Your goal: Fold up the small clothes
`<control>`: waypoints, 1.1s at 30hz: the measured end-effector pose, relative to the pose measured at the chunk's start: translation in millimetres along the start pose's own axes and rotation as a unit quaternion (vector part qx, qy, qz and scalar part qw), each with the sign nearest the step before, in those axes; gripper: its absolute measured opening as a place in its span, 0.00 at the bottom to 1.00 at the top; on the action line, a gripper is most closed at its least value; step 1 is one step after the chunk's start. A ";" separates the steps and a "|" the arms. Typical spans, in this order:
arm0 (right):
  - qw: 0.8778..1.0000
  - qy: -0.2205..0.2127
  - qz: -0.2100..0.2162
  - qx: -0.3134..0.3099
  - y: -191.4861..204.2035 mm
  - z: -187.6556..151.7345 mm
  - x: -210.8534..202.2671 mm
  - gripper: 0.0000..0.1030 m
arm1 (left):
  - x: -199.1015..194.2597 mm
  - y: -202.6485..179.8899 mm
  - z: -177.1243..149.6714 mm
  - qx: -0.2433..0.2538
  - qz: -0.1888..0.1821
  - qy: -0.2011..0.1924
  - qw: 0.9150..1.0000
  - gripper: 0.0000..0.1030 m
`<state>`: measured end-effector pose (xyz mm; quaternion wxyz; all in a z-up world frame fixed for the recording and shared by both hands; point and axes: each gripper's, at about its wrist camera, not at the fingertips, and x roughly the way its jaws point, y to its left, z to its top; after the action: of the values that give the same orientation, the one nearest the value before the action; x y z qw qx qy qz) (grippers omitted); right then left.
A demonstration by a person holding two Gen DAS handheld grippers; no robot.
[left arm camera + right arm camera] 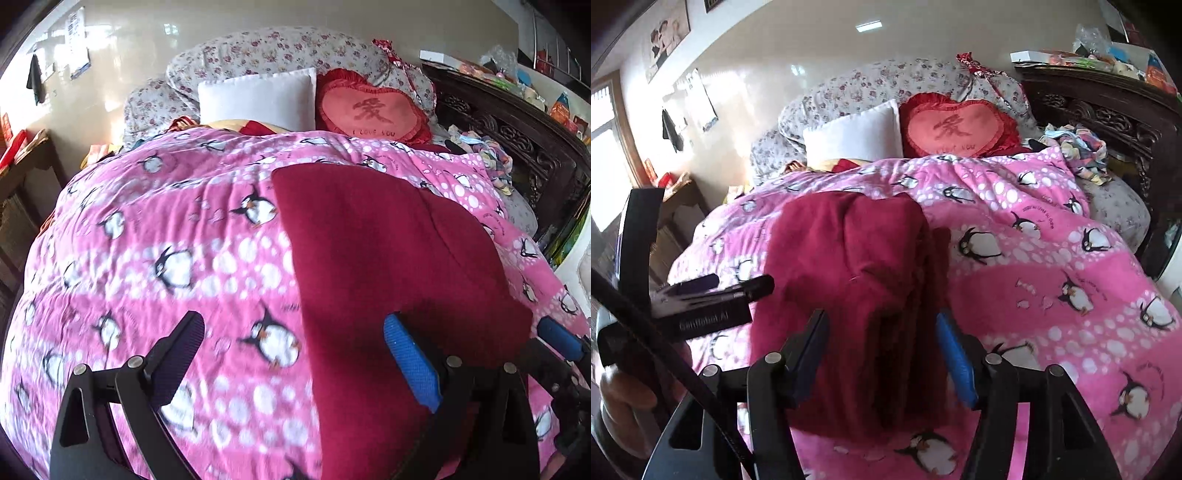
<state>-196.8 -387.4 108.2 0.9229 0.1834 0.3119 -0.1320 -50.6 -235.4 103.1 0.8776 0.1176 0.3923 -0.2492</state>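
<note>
A dark red garment (pixel 388 258) lies folded on the pink penguin blanket (pixel 166 240); it also shows in the right wrist view (pixel 857 266). My left gripper (pixel 295 354) is open, its blue right finger (pixel 410 362) over the garment's near edge and its left finger over the blanket. My right gripper (pixel 881 354) is open, with the jaws either side of the garment's thick near-right edge, not closed on it. The right gripper's blue finger also shows at the right edge of the left wrist view (pixel 561 338). The left gripper shows at the left in the right wrist view (pixel 713 291).
A white pillow (pixel 258 98) and a red heart cushion (pixel 373 109) sit at the head of the bed against floral bedding (pixel 277 48). A pile of small colourful clothes (pixel 1078 147) lies at the far right by a dark carved headboard (pixel 1108 107).
</note>
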 end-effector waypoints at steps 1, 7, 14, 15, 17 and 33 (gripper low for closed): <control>1.000 0.003 0.000 0.000 2.2 -2.4 -1.2 0.63 | -4.0 1.6 -4.0 -0.003 0.000 0.000 1.000 0.95; 1.000 -0.015 -0.002 0.022 13.8 -18.9 -23.2 0.85 | -32.9 11.4 -31.8 -0.021 0.002 -0.020 1.000 0.95; 0.999 -0.022 -0.029 0.025 25.1 -31.2 -34.8 0.85 | -50.1 17.7 -51.2 -0.038 0.001 -0.027 0.999 0.95; 0.999 -0.024 -0.040 0.018 26.8 -31.7 -36.5 0.86 | -52.2 18.6 -52.4 -0.039 -0.001 -0.029 0.999 0.95; 0.998 -0.030 -0.051 0.013 26.8 -32.3 -40.3 0.89 | -55.2 20.1 -54.8 -0.044 -0.005 -0.028 0.999 0.95; 0.998 -0.024 -0.048 0.032 16.7 -32.2 -34.0 0.92 | -45.1 8.6 -58.8 -0.035 -0.024 -0.017 0.999 0.95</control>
<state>-234.0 -354.5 109.9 0.9162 0.1943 0.2939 -0.1909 -108.7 -189.0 97.8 0.8815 0.0730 0.3886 -0.2580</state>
